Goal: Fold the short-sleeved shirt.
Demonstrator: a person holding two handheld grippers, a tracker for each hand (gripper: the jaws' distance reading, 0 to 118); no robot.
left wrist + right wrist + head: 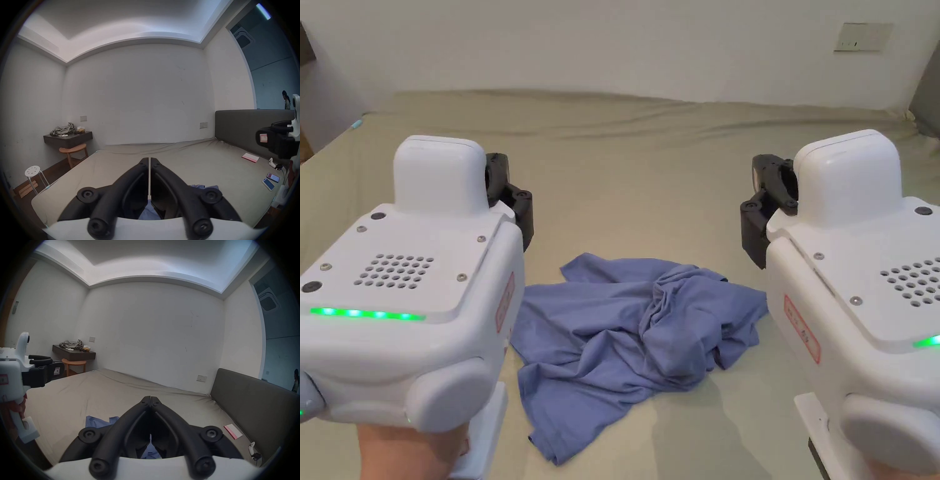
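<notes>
Blue short-sleeved shirt [631, 337] lies crumpled, unfolded, on bed [650, 181], toward 6 o'clock of head view. Left tool [149, 160] at 9 o'clock, right tool [151, 398] at 3 o'clock, both above shirt, jaws closed, empty. No fold made; spreading and folding all remain.

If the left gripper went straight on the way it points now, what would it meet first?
Probably nothing soon. The left gripper, jaws shut, points level over the bed toward the far wall. The shirt lies below and beside its line, so the wall looks first, though depth is unclear.
</notes>
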